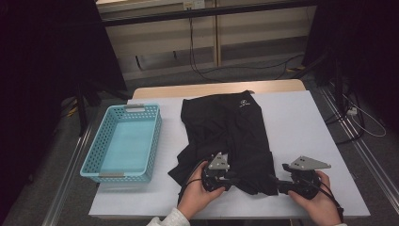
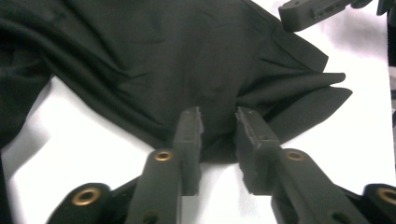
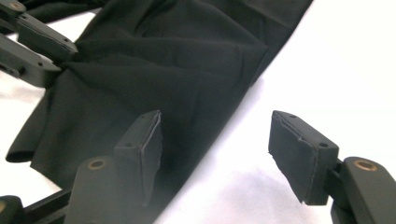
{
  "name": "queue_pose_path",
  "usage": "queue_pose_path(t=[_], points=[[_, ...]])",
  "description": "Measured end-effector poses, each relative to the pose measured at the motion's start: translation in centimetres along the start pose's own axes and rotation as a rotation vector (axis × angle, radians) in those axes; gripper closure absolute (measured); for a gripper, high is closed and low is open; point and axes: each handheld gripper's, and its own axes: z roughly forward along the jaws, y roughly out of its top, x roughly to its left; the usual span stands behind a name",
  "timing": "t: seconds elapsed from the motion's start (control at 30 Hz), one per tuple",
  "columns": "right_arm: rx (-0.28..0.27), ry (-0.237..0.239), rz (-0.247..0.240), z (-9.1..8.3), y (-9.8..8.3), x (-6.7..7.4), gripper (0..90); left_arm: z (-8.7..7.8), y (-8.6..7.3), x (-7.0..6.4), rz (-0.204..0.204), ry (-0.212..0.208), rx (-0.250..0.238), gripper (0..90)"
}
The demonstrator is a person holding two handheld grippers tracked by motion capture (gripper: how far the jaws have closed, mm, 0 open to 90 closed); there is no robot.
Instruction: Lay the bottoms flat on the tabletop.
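We work on a white table surface (image 1: 301, 127) laid over a wooden top, in a dim room with dark curtains at both sides and cables on the floor behind. A light-blue perforated plastic basket (image 1: 123, 141) stands at the left of the surface. The black fabric garment (image 1: 226, 127), with a small white logo near its far edge, lies crumpled in the middle, just beside the basket but apart from it.

The high view gives us the basket, the whole garment and both hands at its near hem. The left gripper view gives the detail: the left gripper (image 2: 218, 135) has its jaws drawn close on a bunched fold of the hem, the fabric pinched between them. The right gripper view shows the right gripper (image 3: 217, 154) with its jaws standing wide apart; one jaw lies over the garment's edge, the other over bare white surface, and no fabric is clamped.
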Motion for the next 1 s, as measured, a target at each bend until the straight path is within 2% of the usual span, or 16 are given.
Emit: queue_pose_path(t=[0.13, 0.23, 0.3, 0.37, 0.43, 0.5, 0.57, 0.7, 0.8, 1.0], points=[[0.003, -0.003, 0.016, 0.1, -0.1, -0.2, 35.6, -0.3, -0.1, -0.1, -0.003, 0.004, 0.029, 81.8], [0.008, -0.003, 0.019, 0.2, -0.1, -0.1, 36.4, -0.3, -0.3, 0.0, -0.024, -0.009, 0.018, 86.9], [0.013, 0.003, 0.012, 0.4, -0.1, 0.0, 37.4, -0.2, -0.4, 0.0, -0.029, -0.008, 0.009, 88.1], [0.025, 0.008, 0.002, 0.5, -0.2, 0.1, 40.6, -0.3, -0.3, -0.1, -0.01, 0.001, 0.024, 89.0], [0.033, 0.023, -0.005, 0.7, -0.3, 0.1, 44.2, -0.4, -0.3, -0.1, -0.01, 0.009, 0.021, 89.3], [0.045, 0.035, -0.013, 1.0, -0.4, 0.2, 47.5, -0.5, -0.3, 0.1, -0.021, 0.005, 0.013, 89.4], [0.033, 0.038, -0.03, 1.2, -0.5, 0.4, 50.3, -0.7, -0.4, 0.4, -0.033, 0.009, 0.006, 89.5], [0.026, 0.062, -0.028, 1.3, -0.4, 0.7, 65.7, -1.2, -0.3, 0.8, -0.046, 0.009, -0.01, 89.5], [0.028, 0.103, -0.033, 1.4, -0.3, 1.0, 87.4, -1.7, -0.3, 1.2, -0.061, 0.009, -0.021, 89.9], [0.028, 0.17, -0.04, 1.3, 0.1, 1.6, 90.0, -2.7, -0.5, 1.9, -0.085, 0.016, -0.037, 90.0]])
